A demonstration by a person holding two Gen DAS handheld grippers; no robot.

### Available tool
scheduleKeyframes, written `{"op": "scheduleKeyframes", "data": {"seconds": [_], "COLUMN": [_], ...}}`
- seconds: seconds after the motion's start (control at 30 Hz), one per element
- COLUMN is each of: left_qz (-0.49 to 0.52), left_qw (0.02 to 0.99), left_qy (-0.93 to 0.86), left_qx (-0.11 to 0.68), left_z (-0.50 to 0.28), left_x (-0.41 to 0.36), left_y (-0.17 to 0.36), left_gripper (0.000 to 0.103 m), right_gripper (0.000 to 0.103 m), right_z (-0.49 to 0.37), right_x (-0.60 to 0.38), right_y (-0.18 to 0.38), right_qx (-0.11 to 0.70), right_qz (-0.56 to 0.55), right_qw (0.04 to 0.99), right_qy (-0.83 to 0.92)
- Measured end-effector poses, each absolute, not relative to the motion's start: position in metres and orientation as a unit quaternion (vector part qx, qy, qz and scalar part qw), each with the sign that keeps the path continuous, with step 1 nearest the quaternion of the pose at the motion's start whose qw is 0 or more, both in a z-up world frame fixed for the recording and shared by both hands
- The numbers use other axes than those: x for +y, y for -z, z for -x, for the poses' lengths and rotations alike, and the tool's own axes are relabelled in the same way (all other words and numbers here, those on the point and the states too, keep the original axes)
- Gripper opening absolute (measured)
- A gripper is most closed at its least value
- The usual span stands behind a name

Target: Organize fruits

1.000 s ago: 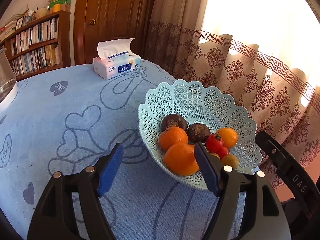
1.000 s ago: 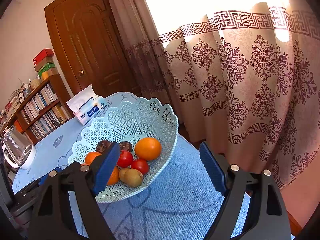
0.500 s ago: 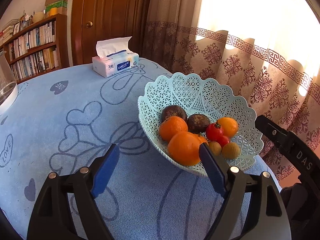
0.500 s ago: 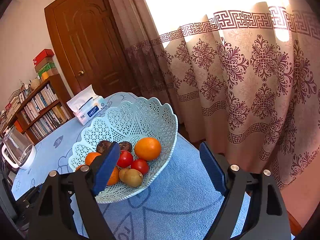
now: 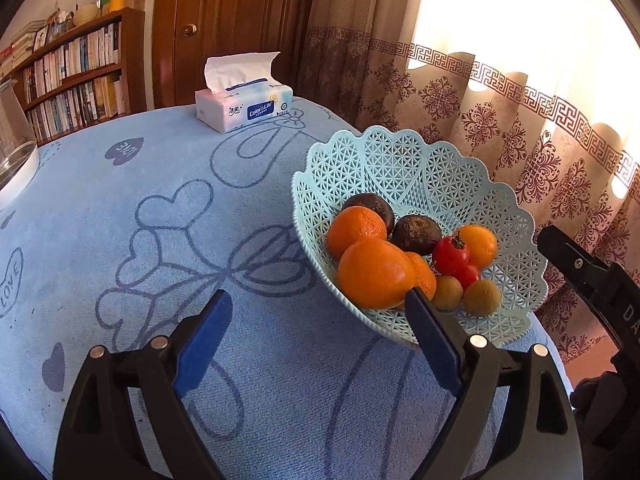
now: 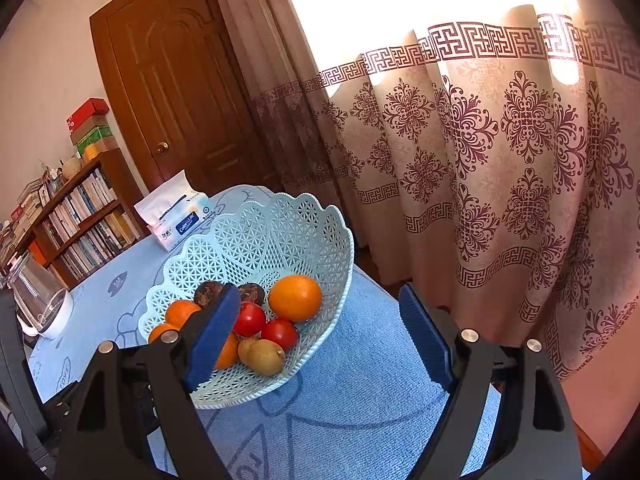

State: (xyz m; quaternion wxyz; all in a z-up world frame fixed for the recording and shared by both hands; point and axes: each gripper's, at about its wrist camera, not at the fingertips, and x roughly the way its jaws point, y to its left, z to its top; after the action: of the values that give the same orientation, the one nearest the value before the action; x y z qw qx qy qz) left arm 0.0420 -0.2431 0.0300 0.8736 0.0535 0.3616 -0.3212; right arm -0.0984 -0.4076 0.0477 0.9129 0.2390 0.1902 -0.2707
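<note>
Currently left claw [image 5: 318, 312] angled down over the worktop [image 5: 120, 220], jaws spread and have just been opening wider, nothing between the pads, only blue cloth under them; its right finger tip sits just in front of the basket's near rim. Right claw [image 6: 320, 312] tilted down more shallowly, jaws apart and empty, left finger overlapping the basket [image 6: 256, 240] in frame, right finger out over the cloth toward the curtain [image 6: 500, 168]. All fruit is in the basket: large orange [image 5: 374, 274] at the front, dark round fruits behind, tomato [image 5: 451, 254], small brown fruits [image 5: 482, 298] near the rim. Left view alone shows the wide bare stretch of cloth and part of the right claw's black body at its right edge. Right view alone shows the glass jug [image 6: 38, 300] whole. Tissue box [image 5: 244, 106] near the worktop's far edge.
</note>
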Motion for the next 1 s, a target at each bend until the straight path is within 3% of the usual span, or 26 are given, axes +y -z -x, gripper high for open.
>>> {"op": "scheduleKeyframes", "data": {"seconds": [0.27, 1.0], "left_qz": [-0.044, -0.059], "left_qw": [0.867, 0.902], "left_qy": [0.310, 0.281], "left_qx": [0.387, 0.321], "left_z": [-0.053, -0.027], "left_x": [-0.244, -0.223], "left_y": [-0.023, -0.048], "left_gripper": [0.093, 0.093], "right_gripper": [0.083, 0.086], "right_z": [0.098, 0.100], "right_x": [-0.407, -0.403], "right_y": [-0.047, -0.050], "right_qx": [0.191, 0.184], "right_qz": [-0.235, -0.225], "right_qw": [0.914, 0.916], "right_qy": [0.271, 0.276]}}
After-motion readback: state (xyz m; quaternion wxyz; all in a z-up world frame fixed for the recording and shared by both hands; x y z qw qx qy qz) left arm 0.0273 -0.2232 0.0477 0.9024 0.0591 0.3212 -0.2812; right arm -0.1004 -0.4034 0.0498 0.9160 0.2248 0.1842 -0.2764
